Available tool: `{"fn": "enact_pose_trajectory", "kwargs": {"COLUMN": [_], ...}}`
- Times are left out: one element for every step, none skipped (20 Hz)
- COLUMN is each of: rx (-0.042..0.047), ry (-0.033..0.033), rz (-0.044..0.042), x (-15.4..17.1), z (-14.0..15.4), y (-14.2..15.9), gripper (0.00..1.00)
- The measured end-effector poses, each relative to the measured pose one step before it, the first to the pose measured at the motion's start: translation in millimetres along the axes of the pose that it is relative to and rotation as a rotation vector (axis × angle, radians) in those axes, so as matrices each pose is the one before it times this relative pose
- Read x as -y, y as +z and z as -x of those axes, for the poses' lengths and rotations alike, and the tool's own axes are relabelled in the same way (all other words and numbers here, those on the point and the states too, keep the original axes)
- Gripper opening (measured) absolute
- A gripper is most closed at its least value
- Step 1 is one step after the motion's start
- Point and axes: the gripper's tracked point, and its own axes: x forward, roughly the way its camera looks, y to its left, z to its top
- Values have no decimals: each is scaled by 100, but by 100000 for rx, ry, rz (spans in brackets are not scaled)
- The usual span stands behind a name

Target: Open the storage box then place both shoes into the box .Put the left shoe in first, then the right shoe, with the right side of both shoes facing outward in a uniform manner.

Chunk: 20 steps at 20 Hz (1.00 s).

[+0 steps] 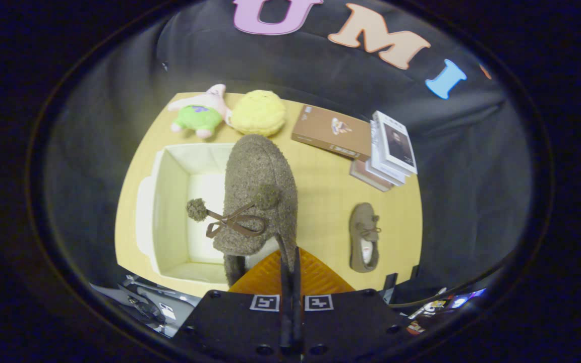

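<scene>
Fuzzy brown slipper point(259, 186), pinched at its heel rim by the closed claw point(290, 262), hangs over the open white storage box point(169, 176); such a thin pinch might slip, dropping it crooked.

No readable text anywhere. Brown box point(332, 132) at 12 o'clock of the far slipper point(363, 237) has a small picture and a printed line along its edge, too small to read. Top book of the stack point(389, 151) just at its 3 o'clock shows a dark portrait cover, title illegible. Claw point(290, 272) base carries two black-and-white square fiducial markers point(291, 302), patterns only, no characters. Green-shorted plush point(200, 113) has a purple mark, unreadable.
</scene>
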Motion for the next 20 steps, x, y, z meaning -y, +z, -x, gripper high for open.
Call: {"fn": "enact_pose_trajectory", "kwargs": {"rx": [-374, -554, -1318, -1705, -1994, -1559, -1777, -1378, -1214, -921, -1613, -942, -787, -844, -668, -137, -614, -618, 79, 104], "ry": [3527, 2715, 1589, 767, 38, -24, 63, 629, 967, 1224, 951, 1890, 3038, 2823, 2820, 2876, 1210, 120, 257, 591], "rz": [-278, 427, 563, 152, 213, 539, 475, 866, 872, 875, 1103, 537, -663, -281, 462, -139, -16, 35, -943, -1665], "x": [-1931, -1689, -1131, -877, -659, -524, -553, -599, -546, -680, -557, -533, -888, -689, -654, -476, 26, 192, 291, 254], "z": [-429, -629, -921, -1103, -1223, -1328, -1315, -1386, -1227, -1324, -1077, -1074, -1122, -1025, -789, -1003, -786, -549, -443, -623], "y": [294, 216, 60, -220, -72, -153, -6, 12, 111, 30, -170, -166, -224, -283, -235, -53, -275, -460, -238, -278], "gripper": [4, 4, 4, 4, 4, 4, 4, 4, 4, 5, 4, 4, 4, 4, 4, 4, 4, 4, 4, 4]}}
